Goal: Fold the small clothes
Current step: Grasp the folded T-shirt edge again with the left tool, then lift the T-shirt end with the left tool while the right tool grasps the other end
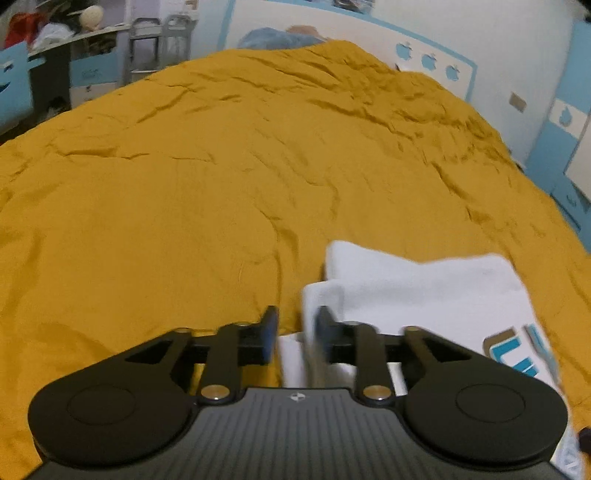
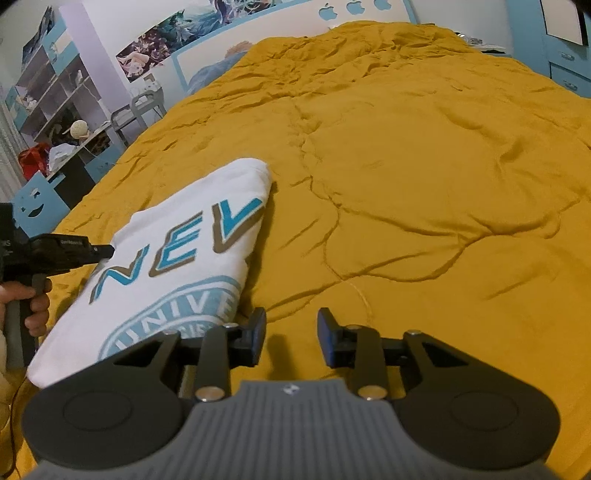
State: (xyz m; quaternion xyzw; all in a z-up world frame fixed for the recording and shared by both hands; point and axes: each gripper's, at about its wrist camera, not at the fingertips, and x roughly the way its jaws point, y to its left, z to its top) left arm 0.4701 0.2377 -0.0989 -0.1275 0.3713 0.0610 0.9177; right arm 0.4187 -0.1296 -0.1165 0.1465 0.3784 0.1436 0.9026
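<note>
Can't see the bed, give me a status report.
Both grippers open, left, right. White shirt folded on yellow bedspread. Nothing obstructing.

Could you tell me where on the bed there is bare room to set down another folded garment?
The mustard bedspread is bare right of the folded white T-shirt and beyond it toward the headboard. It is crowded at the shirt's left edge, by the left claw.

The yellow bedspread is viewed closely, angled downward over each gripper's fingers; the white shirt is shared.
</note>
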